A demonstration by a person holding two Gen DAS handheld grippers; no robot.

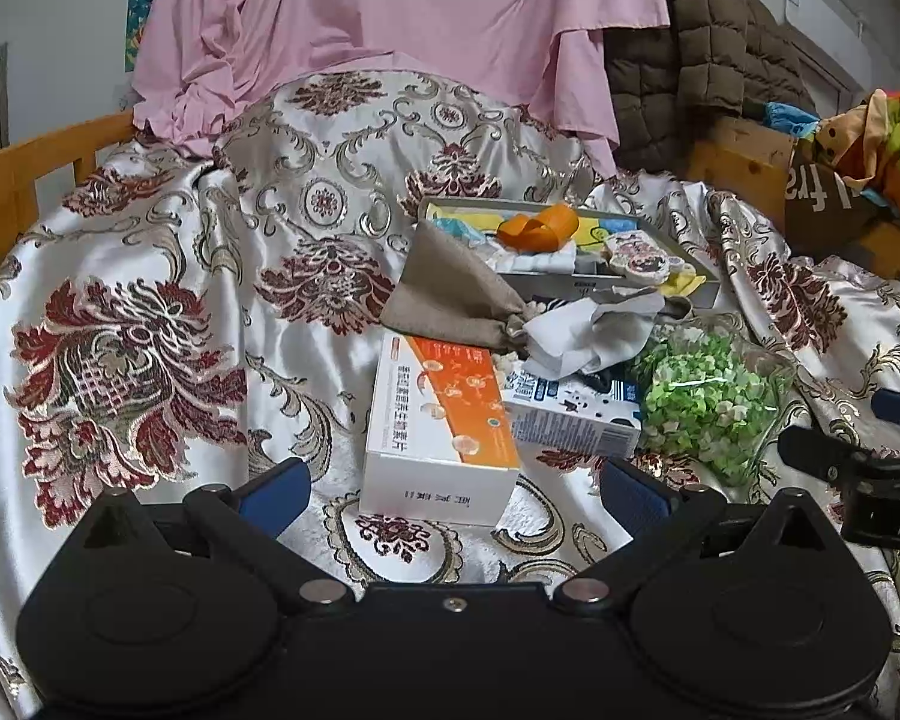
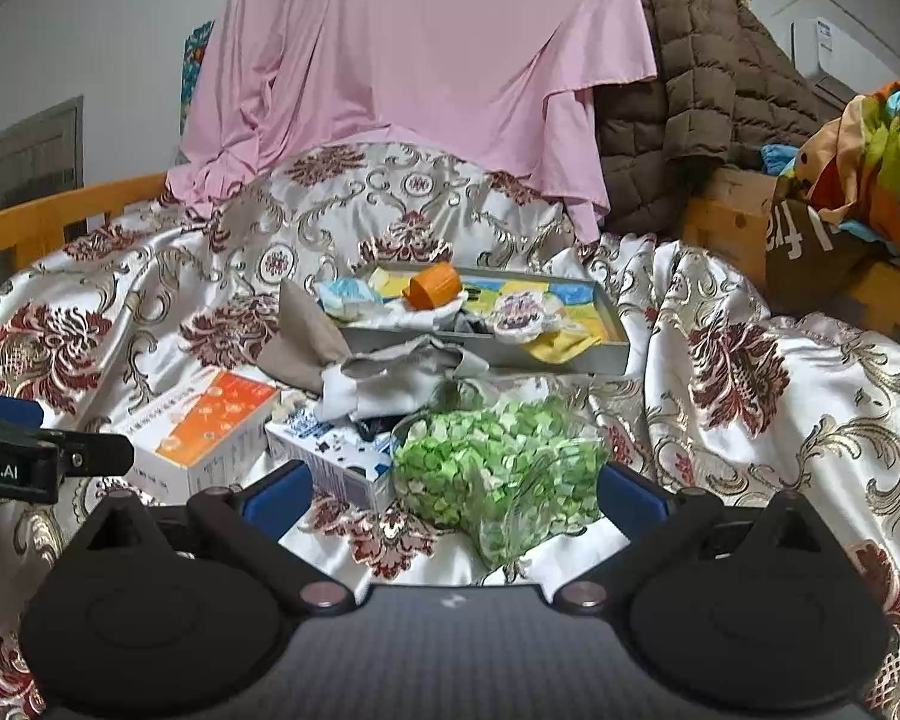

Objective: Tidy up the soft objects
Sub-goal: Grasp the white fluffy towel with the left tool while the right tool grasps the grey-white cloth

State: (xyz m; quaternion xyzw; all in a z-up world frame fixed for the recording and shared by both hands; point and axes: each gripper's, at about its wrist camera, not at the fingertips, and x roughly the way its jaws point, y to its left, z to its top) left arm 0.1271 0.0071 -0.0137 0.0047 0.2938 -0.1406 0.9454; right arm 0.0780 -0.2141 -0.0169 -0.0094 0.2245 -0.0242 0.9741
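Note:
A grey tray (image 1: pixel 703 288) (image 2: pixel 612 324) on the floral satin bedspread holds soft items: an orange ribbon loop (image 1: pixel 537 227) (image 2: pixel 433 287), a round patterned pouch (image 1: pixel 637 252) (image 2: pixel 519 312), yellow and blue cloths. In front lie a grey-brown drawstring bag (image 1: pixel 450 288) (image 2: pixel 303 342), a crumpled grey cloth (image 1: pixel 594 333) (image 2: pixel 402 378) and a clear bag of green pieces (image 1: pixel 708 402) (image 2: pixel 498 468). My left gripper (image 1: pixel 453 495) is open, empty, just before the white-orange box (image 1: pixel 438 426) (image 2: pixel 201 432). My right gripper (image 2: pixel 453 495) is open, empty, at the green bag.
A blue-white carton (image 1: pixel 576 414) (image 2: pixel 330 450) lies between box and green bag. A pink sheet (image 1: pixel 390 18) and brown quilted jacket (image 1: pixel 702 48) hang behind. Wooden bed rails (image 1: pixel 30 162) (image 2: pixel 48 222) run left; colourful fabrics (image 2: pixel 870 144) sit right.

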